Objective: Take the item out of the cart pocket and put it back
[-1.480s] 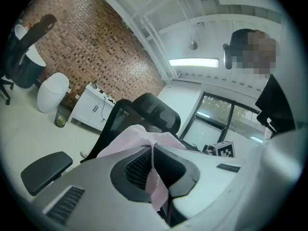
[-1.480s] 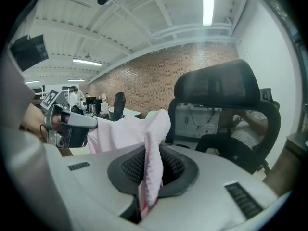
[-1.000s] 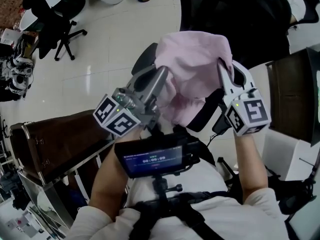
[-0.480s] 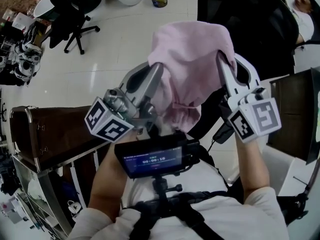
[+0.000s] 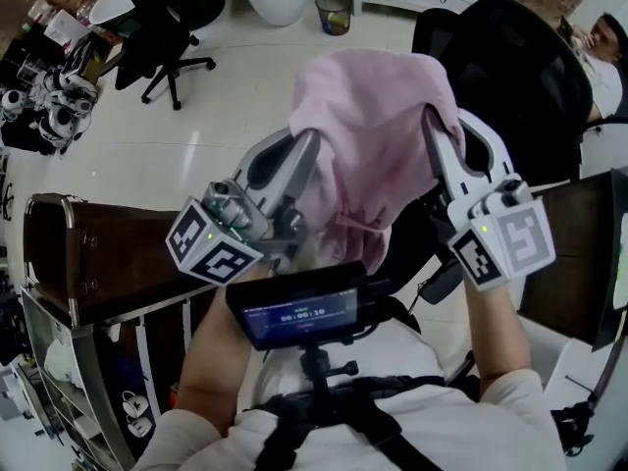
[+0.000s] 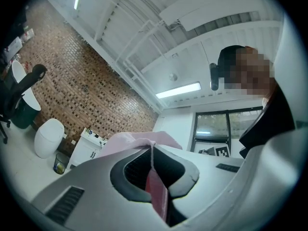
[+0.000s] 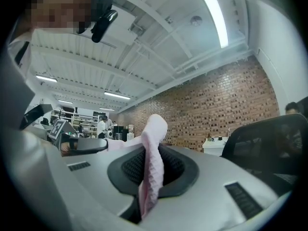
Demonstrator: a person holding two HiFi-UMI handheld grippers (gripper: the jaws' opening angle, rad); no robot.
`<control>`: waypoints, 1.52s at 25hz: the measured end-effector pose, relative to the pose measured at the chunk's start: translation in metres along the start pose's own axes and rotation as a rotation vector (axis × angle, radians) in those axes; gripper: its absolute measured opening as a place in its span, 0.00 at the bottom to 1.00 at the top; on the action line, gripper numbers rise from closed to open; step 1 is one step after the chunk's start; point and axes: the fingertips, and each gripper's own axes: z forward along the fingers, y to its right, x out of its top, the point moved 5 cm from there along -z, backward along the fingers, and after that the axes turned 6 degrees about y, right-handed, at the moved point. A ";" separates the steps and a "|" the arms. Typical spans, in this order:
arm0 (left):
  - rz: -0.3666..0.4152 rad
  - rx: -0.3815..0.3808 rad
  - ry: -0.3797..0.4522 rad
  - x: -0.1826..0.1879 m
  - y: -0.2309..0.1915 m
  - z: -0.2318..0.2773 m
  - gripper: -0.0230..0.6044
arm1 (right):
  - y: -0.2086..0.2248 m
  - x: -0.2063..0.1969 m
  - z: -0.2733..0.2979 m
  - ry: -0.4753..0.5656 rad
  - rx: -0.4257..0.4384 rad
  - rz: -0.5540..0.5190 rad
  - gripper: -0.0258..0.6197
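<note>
White tiled floor (image 5: 226, 116) fills the background, with a black office chair (image 5: 162, 27) on castors at the upper left and a small waste bin (image 5: 336, 12) further along the top edge. Low on the left stands the brown-sided cart (image 5: 98, 253) with its metal frame. The left gripper (image 5: 306, 145) is raised in front of the person, its jaws closed on a thin fold of the pink cloth (image 5: 378, 116), which shows pinched between the pads in the left gripper view. The cloth hangs in the air between the two grippers, clear of the cart and draped over their tips, its lower folds falling toward the small screen (image 5: 299, 312) mounted at the person's chest. The right gripper (image 5: 432, 126) clamps the cloth's other side, a thicker roll of fabric squeezed between its jaws. Behind it, at the upper right, is a large black chair (image 5: 500, 57).
</note>
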 end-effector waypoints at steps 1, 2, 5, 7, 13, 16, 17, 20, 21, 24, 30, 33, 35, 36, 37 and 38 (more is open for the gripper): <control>0.006 0.001 0.002 0.004 0.000 -0.001 0.04 | -0.001 0.003 0.002 0.004 0.001 0.002 0.08; 0.011 0.001 0.004 0.008 -0.001 -0.002 0.04 | -0.003 0.005 0.004 0.008 0.003 0.003 0.08; 0.025 0.004 0.019 0.021 -0.003 -0.006 0.04 | -0.009 0.015 0.010 0.025 0.016 0.002 0.08; 0.038 0.003 0.033 0.031 -0.002 -0.009 0.04 | -0.016 0.023 0.014 0.039 0.033 -0.005 0.08; 0.084 -0.008 0.062 0.058 0.001 -0.010 0.04 | -0.034 0.047 0.032 0.079 0.088 -0.046 0.08; 0.115 -0.017 0.077 0.072 0.003 -0.012 0.04 | -0.044 0.057 0.043 0.095 0.111 -0.071 0.08; 0.125 -0.019 0.084 0.077 0.004 -0.013 0.04 | -0.048 0.061 0.046 0.101 0.116 -0.079 0.08; 0.150 -0.013 0.104 0.092 0.003 -0.018 0.04 | -0.058 0.070 0.055 0.119 0.133 -0.098 0.08; 0.157 -0.010 0.111 0.097 0.003 -0.019 0.04 | -0.061 0.073 0.058 0.126 0.140 -0.102 0.08; 0.175 -0.006 0.131 0.111 0.003 -0.023 0.04 | -0.068 0.084 0.067 0.146 0.157 -0.112 0.08; 0.225 0.007 0.159 0.139 0.006 -0.038 0.04 | -0.087 0.102 0.083 0.188 0.199 -0.129 0.08; 0.258 0.023 0.168 0.154 0.006 -0.045 0.04 | -0.098 0.109 0.094 0.203 0.231 -0.143 0.08; 0.277 0.034 0.173 0.164 0.006 -0.052 0.04 | -0.108 0.114 0.101 0.211 0.253 -0.154 0.08; 0.285 0.038 0.176 0.169 0.006 -0.056 0.04 | -0.113 0.116 0.103 0.215 0.260 -0.157 0.08; 0.290 0.039 0.178 0.174 0.006 -0.060 0.04 | -0.118 0.117 0.106 0.219 0.265 -0.159 0.08; 0.295 0.039 0.182 0.179 0.007 -0.064 0.04 | -0.124 0.120 0.108 0.224 0.269 -0.160 0.08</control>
